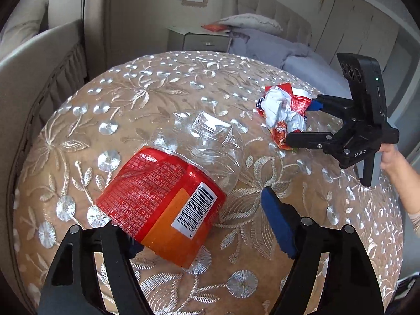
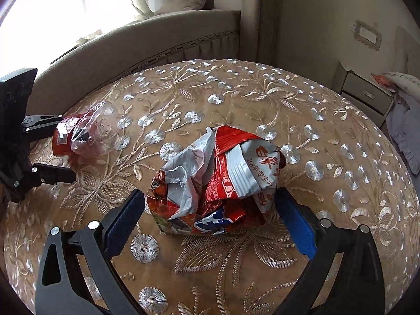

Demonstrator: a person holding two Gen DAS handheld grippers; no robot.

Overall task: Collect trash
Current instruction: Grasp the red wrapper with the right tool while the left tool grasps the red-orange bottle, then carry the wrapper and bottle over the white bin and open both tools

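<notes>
Trash lies in two pieces on the round bench (image 1: 183, 78), which is covered with a tan cloth stitched in silver flowers. No bin or bag for it shows in either view.

One piece is a crushed clear bottle (image 1: 168, 191) with a red-orange label and a white barcode, lying on its side. The left gripper (image 1: 204, 225) stands wide around its labelled end: the left pad is hidden under the label, the right blue pad (image 1: 278, 225) is apart from it.

The other piece is a crumpled wrapper (image 2: 218, 181), red, silver-white and a little blue, with printed characters, bunched into a loose heap near the middle of the bench. The right gripper (image 2: 210, 223) is spread wide to either side of it; both blue pads sit just beside the foil, and I cannot tell whether they touch it.

Bottle and wrapper are well apart. A bed (image 1: 262, 44) and a nightstand (image 1: 199, 39) stand behind the bench.
</notes>
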